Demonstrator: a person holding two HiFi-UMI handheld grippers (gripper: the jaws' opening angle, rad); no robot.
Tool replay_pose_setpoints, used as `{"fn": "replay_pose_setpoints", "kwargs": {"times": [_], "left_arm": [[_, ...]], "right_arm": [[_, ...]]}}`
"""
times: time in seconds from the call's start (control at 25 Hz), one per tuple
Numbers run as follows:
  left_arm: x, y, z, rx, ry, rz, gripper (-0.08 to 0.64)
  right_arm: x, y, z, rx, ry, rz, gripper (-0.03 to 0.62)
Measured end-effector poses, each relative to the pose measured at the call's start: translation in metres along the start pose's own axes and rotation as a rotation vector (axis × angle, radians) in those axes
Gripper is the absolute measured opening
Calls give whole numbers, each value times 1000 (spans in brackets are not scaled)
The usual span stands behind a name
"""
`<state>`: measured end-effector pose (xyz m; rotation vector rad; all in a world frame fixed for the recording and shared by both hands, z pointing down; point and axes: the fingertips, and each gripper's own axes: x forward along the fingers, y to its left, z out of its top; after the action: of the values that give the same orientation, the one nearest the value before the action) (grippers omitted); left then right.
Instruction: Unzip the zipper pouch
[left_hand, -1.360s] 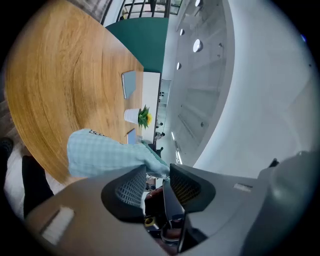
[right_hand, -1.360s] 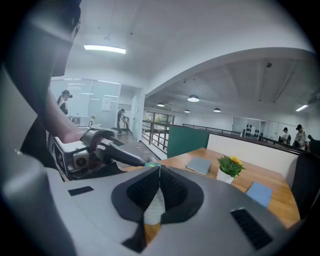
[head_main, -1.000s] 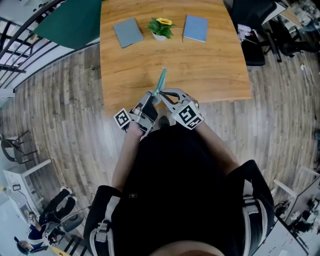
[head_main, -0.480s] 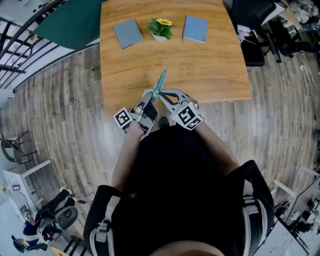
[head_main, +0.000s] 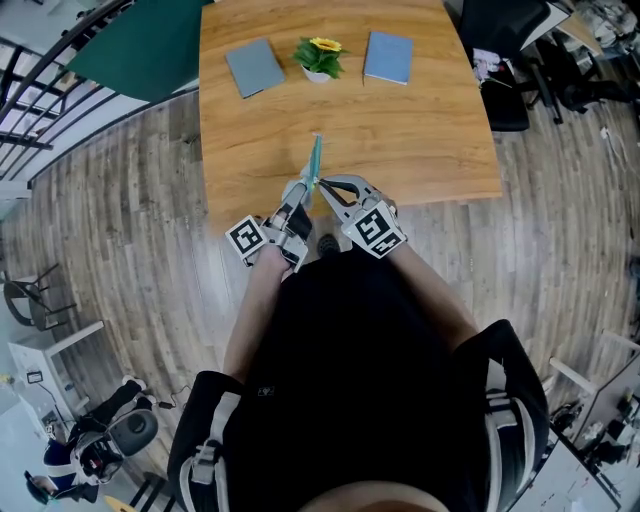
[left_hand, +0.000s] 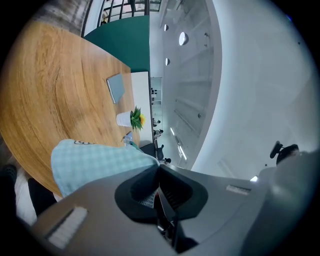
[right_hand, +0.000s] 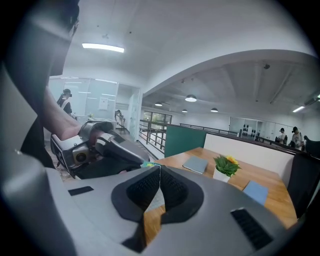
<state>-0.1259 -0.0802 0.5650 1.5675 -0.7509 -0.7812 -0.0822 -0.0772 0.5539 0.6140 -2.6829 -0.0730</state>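
Head view: the zipper pouch (head_main: 315, 160) is held edge-on above the near edge of the worktop (head_main: 430, 130), between both tools. The left tool (head_main: 302, 192) has just been closing and now clamps the pouch's near end. The right tool (head_main: 323, 186) stays pinched on it alongside. The pouch now points straighter away than before. With both grips apparently set, pulling can begin. Whether the slider itself is caught cannot be told.

The zipper pouch (left_hand: 95, 167) is pale teal with a fine check. The desk (head_main: 400, 130) shows orange-brown wood grain. There is a slate-grey book (head_main: 253, 66), a light blue book (head_main: 388, 57) and a green plant (head_main: 320, 55) with a yellow bloom.
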Motion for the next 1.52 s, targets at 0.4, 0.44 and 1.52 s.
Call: {"fn": "replay_pose_setpoints", "kwargs": {"times": [0.4,0.44,1.52], "left_arm": [[5,-4,-5,54,39,25,2],[5,-4,-5,58,40,26,2],[7,-12,-12,130,98,57,2]], "right_arm": [[1,-7,-2,34,13,-35,6],[1,-8,-2,33,14,-38,6],[1,-22,-8,63,34,-73,6]]}}
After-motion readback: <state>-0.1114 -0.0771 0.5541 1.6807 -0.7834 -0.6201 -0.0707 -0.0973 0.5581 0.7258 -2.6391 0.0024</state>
